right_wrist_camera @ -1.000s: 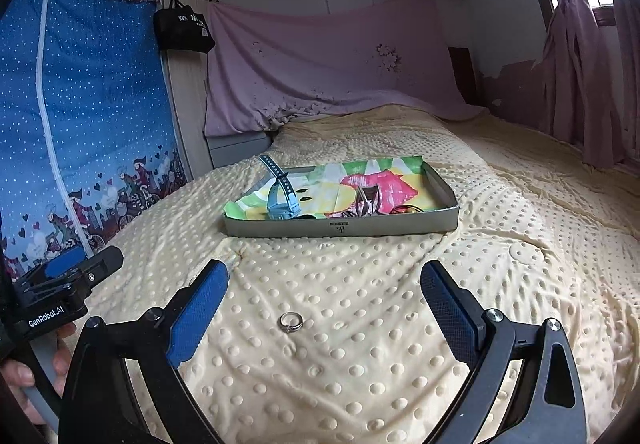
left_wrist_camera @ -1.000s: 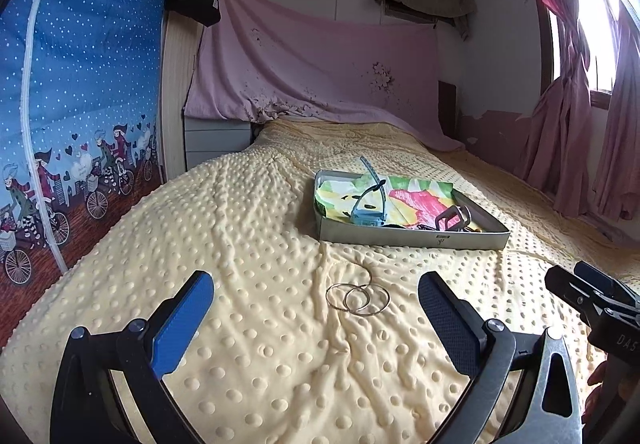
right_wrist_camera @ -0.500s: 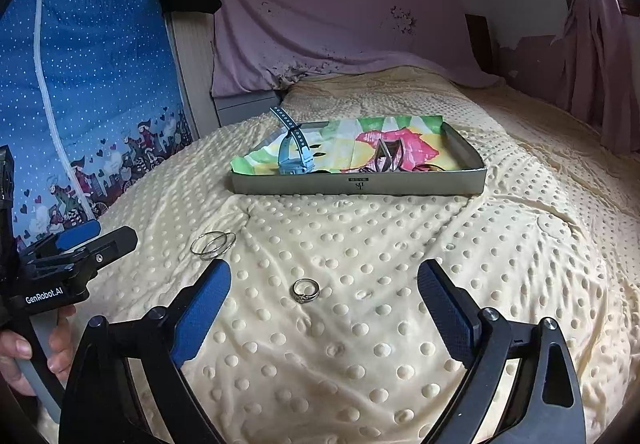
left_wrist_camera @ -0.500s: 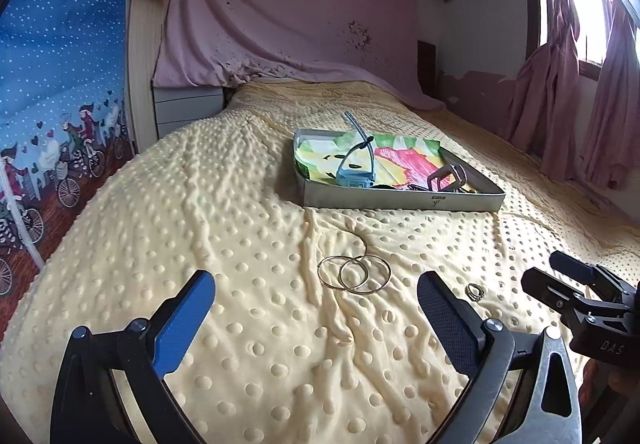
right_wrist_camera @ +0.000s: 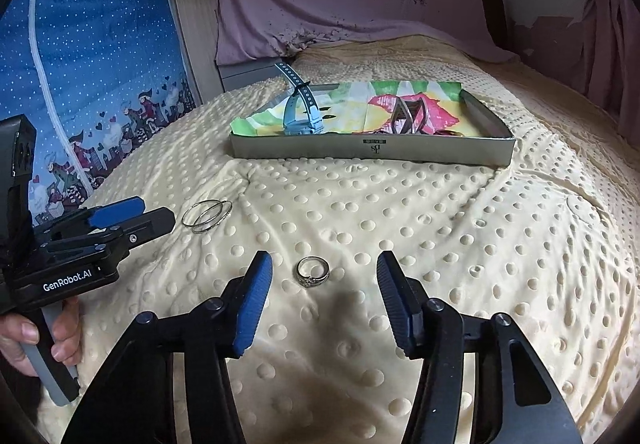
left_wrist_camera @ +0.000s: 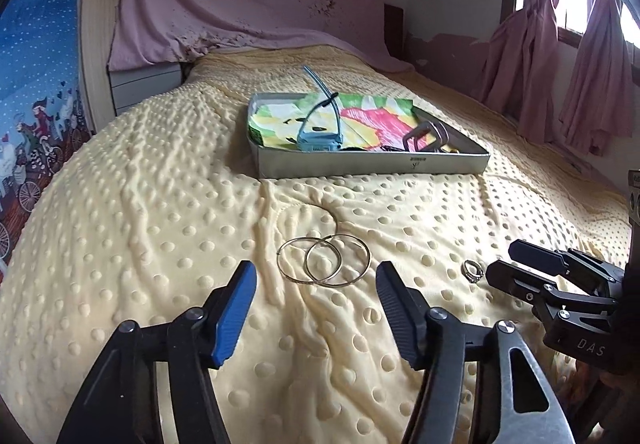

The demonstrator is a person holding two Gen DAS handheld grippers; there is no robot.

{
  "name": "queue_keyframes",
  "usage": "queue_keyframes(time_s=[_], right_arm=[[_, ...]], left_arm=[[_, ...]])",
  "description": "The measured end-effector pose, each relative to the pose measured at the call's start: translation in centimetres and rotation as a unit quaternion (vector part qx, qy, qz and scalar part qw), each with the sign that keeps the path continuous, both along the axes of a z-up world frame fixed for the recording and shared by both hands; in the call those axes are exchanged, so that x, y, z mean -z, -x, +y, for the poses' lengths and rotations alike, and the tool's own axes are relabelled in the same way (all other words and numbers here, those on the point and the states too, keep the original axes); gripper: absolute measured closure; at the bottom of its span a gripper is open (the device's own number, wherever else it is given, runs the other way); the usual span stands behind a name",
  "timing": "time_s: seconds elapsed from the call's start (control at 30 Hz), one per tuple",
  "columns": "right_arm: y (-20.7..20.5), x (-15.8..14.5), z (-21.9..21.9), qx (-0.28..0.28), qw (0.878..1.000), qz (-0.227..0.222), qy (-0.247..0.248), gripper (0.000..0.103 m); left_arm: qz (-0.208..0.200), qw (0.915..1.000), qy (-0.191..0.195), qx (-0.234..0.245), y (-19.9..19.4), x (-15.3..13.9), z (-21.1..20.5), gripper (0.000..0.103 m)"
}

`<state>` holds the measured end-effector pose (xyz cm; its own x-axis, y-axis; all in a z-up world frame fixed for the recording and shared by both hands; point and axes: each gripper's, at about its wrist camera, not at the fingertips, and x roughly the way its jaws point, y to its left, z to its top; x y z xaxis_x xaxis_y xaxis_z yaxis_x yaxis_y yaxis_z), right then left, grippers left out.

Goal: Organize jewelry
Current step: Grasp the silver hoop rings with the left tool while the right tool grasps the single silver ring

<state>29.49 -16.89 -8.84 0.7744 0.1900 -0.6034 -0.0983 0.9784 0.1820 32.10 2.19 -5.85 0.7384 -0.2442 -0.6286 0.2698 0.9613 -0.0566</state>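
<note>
Thin silver bangles lie overlapped on the yellow dotted bedspread just ahead of my left gripper; its jaws are closing with nothing between the pads. In the right wrist view the bangles sit left of centre. A small silver ring lies just ahead of the tips of my right gripper, whose jaws are closing without touching it. The ring also shows beside the right gripper. A grey tray behind holds a blue watch and other pieces.
The tray is lined with bright floral paper and stands mid-bed. A blue patterned panel borders the left side, pink cloth covers the headboard, pink curtains hang at right. A hand holds the left gripper's handle.
Both grippers have come down and forward toward the bedspread, and both sets of jaws have narrowed. The bangles and the ring now lie close in front of the fingertips.
</note>
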Motion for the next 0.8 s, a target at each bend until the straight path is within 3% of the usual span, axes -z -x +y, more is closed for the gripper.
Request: queue_keyframes(time_s=[0.33,0.63,0.8], right_arm=[[-1.1,1.3,0.3,-0.011,1.000,0.021,-0.010,0.061],[-1.8,2.0,0.5,-0.015,0.999,0.033,-0.016,0.063],[-2.0,2.4,0.6,-0.019,0.999,0.039,-0.019,0.063]], left_arm=[[0.042,0.9988,-0.015,0.019,-2.7,1.2,-1.0,0.060],[0.060,0.9978,-0.011,0.026,-3.9,1.8,-1.4,0.063],[0.069,0.9970,-0.009,0.035,-4.2,2.1,-1.8,0.083]])
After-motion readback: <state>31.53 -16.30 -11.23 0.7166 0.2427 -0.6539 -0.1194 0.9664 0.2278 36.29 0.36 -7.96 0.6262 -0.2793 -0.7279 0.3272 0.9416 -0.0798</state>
